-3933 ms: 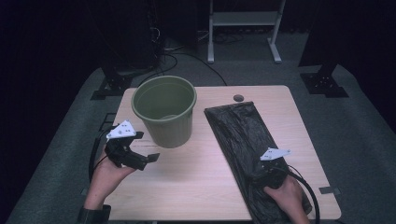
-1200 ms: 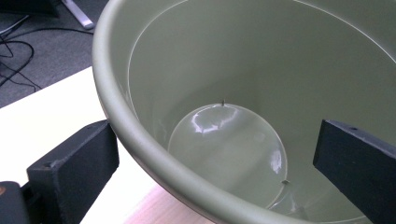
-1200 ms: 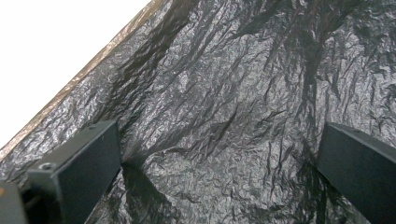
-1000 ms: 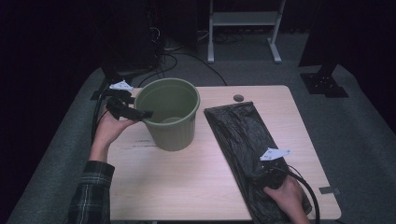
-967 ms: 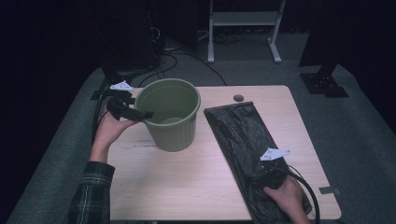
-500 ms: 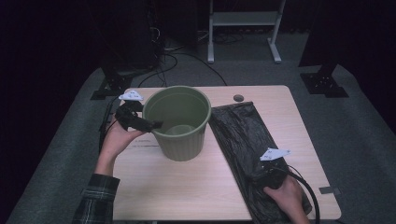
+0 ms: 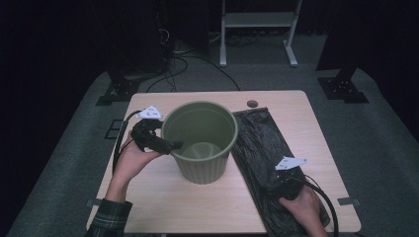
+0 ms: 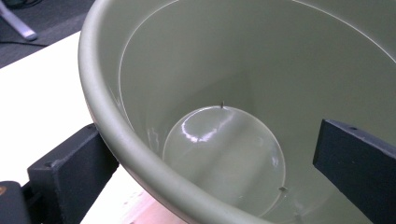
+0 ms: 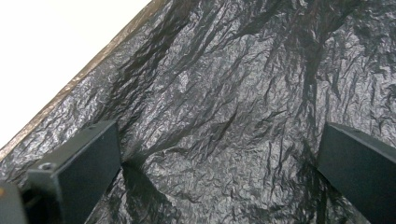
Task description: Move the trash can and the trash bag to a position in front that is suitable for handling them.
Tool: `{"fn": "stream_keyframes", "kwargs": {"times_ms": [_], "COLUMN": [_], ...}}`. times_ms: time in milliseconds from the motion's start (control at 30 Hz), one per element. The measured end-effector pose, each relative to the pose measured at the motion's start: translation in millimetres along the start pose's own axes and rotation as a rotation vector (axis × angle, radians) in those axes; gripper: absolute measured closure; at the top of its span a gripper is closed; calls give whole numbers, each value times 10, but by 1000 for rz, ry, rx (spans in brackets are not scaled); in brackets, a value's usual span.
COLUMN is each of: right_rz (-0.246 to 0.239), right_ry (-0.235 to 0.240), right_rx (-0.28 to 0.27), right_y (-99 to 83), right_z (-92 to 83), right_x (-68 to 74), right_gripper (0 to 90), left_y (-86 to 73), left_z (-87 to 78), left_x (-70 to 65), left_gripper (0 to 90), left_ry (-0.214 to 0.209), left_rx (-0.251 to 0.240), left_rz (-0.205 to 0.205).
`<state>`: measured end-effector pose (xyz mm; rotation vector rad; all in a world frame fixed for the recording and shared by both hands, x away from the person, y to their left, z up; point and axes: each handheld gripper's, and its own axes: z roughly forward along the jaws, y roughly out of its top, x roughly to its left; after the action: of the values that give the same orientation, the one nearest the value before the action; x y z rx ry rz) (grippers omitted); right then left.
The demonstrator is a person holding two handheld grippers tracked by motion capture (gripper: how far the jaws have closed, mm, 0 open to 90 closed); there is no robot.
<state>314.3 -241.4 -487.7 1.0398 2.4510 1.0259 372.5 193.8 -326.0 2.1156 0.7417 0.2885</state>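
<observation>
Nearest me, my right tongs (image 7: pixel 284 181) are resting on the black bin bag (image 7: pixel 269 158), which is lying flat along the right side of the worktop (image 7: pixel 163 207). In the right gripper view the jaws are standing wide apart with crinkled plastic between them, so they are released and gripping nothing.

My left tongs (image 7: pixel 168 145) are straddling the left rim of the green plastic bin (image 7: pixel 200 143), which is standing upright at mid-worktop, just beside the bag. In the left gripper view one jaw is sitting outside the wall and one well inside: spread, not yet clenched on the rim.

Risks, as I am judging them: the bin looks empty and light, so a pinch or pull at one high edge could tip it towards me or skid it over the smooth wood. The thin bag could slide, bunch or tear if the right jaws nip a single layer.

Surface: pale wood laminate with a small round hole (image 7: pixel 252 103) near the far edge. Beyond: grey carpet, dark room, cables (image 7: pixel 192 59), a white stand frame (image 7: pixel 257 24).
</observation>
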Motion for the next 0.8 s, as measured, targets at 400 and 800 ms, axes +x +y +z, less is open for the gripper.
{"fn": "stream_keyframes", "kwargs": {"times_ms": [400,800], "right_rz": [-2,-2], "right_ry": [-1,0], "right_rx": [1,0], "right_y": [0,0], "right_z": [0,0], "right_x": [-1,-1], "right_gripper": [0,0], "left_y": [-71,-48], "left_z": [-13,-36], "left_x": [-301,-328], "left_gripper": [0,0], "left_ry": [-36,-48], "left_rx": [-34,-47], "left_rz": [17,29]}}
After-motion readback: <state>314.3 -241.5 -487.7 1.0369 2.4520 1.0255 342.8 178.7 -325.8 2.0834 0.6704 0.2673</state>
